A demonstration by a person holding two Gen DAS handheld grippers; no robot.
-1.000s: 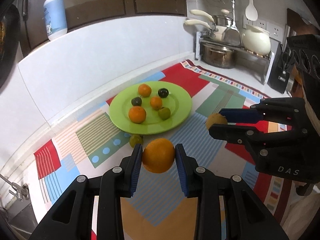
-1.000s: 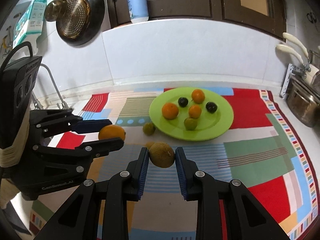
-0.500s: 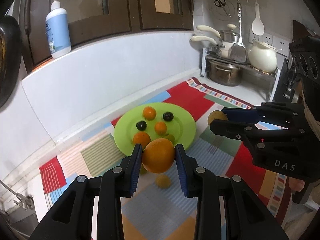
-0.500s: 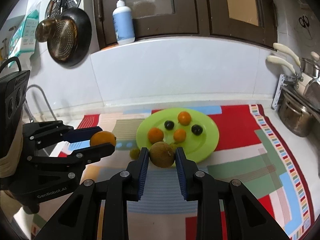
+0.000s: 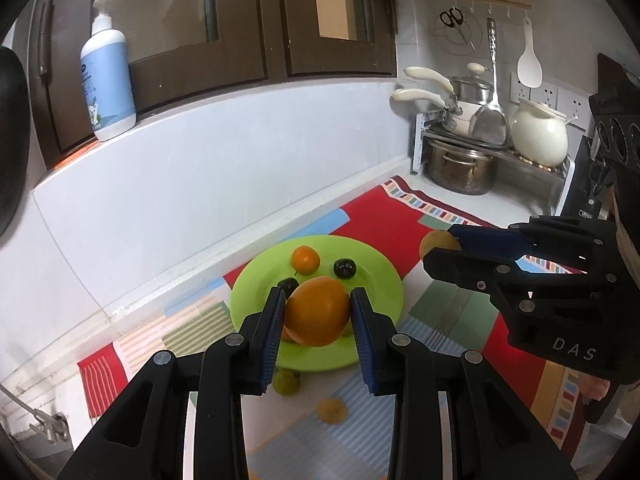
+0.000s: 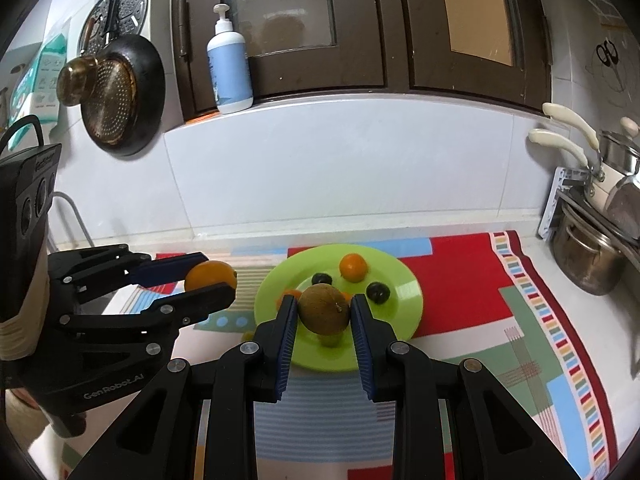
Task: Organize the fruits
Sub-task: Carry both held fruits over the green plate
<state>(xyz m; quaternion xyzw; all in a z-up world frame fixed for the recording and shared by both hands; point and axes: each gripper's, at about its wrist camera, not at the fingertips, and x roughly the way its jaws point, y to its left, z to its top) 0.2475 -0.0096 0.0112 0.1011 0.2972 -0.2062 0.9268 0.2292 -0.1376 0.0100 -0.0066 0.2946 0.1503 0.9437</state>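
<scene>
Orange [image 5: 317, 311] pinched in left gripper [image 5: 318, 314] above plate [image 5: 384, 280]; brown fruit [image 6: 324, 309] pinched in right gripper [image 6: 324, 312], also above plate; two small fruits on mat near plate.

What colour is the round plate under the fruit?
Bright lime green plate; clearest in the right wrist view.

Counter [image 6: 460, 228] (patterned mat [image 6: 460, 280] on top)

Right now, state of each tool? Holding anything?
Left tool: closed on the orange, lifted off the mat.
Right tool: closed on the brown round fruit, also in the air.
</scene>
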